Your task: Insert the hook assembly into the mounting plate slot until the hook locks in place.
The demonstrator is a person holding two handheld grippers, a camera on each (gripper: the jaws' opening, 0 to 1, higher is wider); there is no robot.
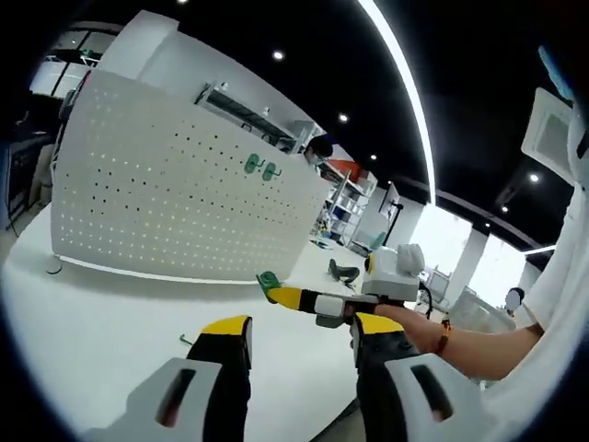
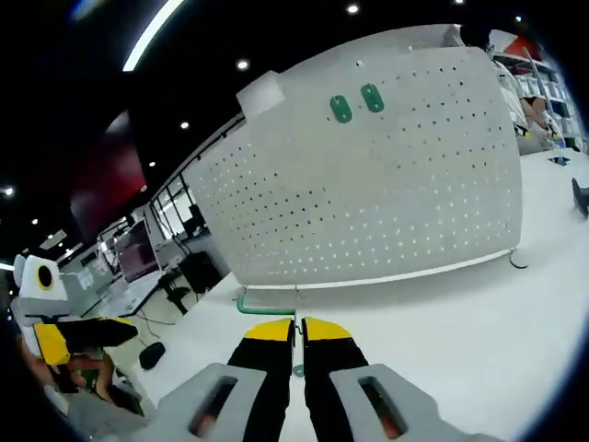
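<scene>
A white perforated mounting plate stands upright on the white table, with two green hooks fixed high on it. My right gripper is shut on a green hook assembly, held low in front of the plate's bottom edge and apart from it. In the left gripper view the right gripper enters from the right with the green hook at its tip. My left gripper hangs open above the table, nothing between its jaws.
A small loose metal hook lies on the table near the left jaw. A dark object lies beyond the plate's end. A person's forearm reaches in at the right. Shelves and desks stand behind.
</scene>
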